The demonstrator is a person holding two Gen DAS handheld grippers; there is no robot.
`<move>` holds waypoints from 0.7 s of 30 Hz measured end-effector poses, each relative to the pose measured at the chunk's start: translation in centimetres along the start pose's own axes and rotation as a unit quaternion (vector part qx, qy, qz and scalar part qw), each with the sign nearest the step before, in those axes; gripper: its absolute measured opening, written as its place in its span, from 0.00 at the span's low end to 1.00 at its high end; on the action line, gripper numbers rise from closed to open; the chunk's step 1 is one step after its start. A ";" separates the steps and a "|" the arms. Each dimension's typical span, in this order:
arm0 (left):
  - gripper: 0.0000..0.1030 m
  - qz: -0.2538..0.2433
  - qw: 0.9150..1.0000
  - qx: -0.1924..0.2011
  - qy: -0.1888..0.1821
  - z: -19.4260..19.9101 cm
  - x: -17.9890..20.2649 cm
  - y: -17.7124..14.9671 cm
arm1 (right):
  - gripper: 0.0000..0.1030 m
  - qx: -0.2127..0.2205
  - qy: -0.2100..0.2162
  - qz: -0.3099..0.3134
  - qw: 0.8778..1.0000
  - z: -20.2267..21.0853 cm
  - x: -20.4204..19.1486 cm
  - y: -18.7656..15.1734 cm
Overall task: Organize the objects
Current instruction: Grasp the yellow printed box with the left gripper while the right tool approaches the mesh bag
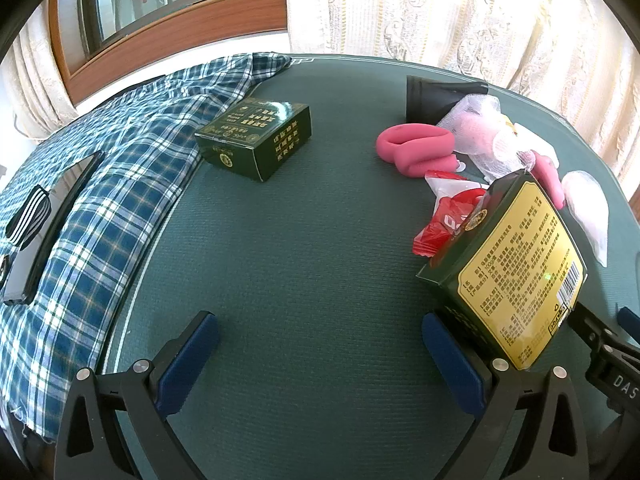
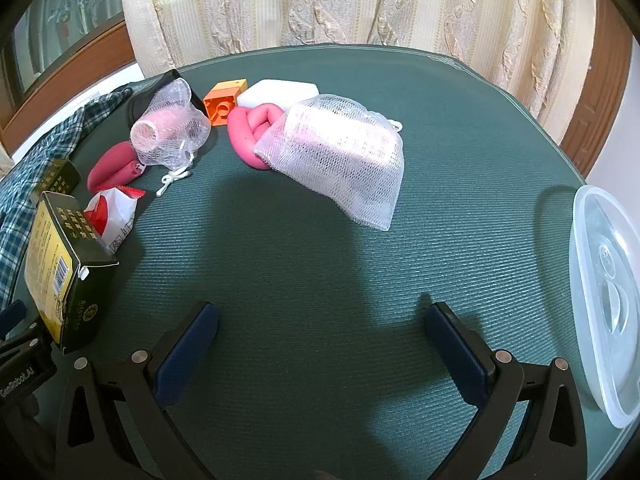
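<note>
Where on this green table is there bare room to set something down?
Bare mat lies in the middle, between the checked shirt and the upright green box, and between the large mesh bag and the clear lid. The far left around the small mesh bag is crowded.

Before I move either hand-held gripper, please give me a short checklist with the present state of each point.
1. Left hand-held gripper open and empty: ok.
2. Right hand-held gripper open and empty: ok.
3. Tilted green box clear of the left gripper's finger: not ok, it stands right against it.
4. Second green box lies flat, free to grasp: ok.
5. Large mesh bag free of the pink tube: not ok, it overlaps it.
6. Clear container empty: cannot tell.
</note>
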State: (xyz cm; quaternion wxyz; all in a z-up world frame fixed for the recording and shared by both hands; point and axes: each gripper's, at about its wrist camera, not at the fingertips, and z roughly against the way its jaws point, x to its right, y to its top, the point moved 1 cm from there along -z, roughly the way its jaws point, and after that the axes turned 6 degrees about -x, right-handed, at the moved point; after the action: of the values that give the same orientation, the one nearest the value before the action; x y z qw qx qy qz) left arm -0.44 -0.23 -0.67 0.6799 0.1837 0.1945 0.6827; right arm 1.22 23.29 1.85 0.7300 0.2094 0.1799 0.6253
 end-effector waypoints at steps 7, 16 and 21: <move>1.00 -0.002 1.000 0.001 -0.012 0.3 -0.1 -0.3 | 1.00 0.000 0.001 0.000 1.000 -0.2 -0.2 -0.1; 1.00 -0.011 0.999 0.037 -0.033 1.7 0.1 -0.6 | 1.00 0.000 0.001 0.000 1.000 -0.2 -0.3 -0.1; 1.00 -0.032 0.997 0.063 -0.031 2.8 0.7 -1.1 | 1.00 -0.001 0.004 0.002 1.000 0.1 -0.1 0.1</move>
State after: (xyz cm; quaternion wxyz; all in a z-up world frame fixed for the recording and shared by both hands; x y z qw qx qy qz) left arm 1.90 0.55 1.15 0.6942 0.2410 0.2214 0.6410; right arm 1.17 23.21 1.98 0.7283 0.2064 0.1822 0.6275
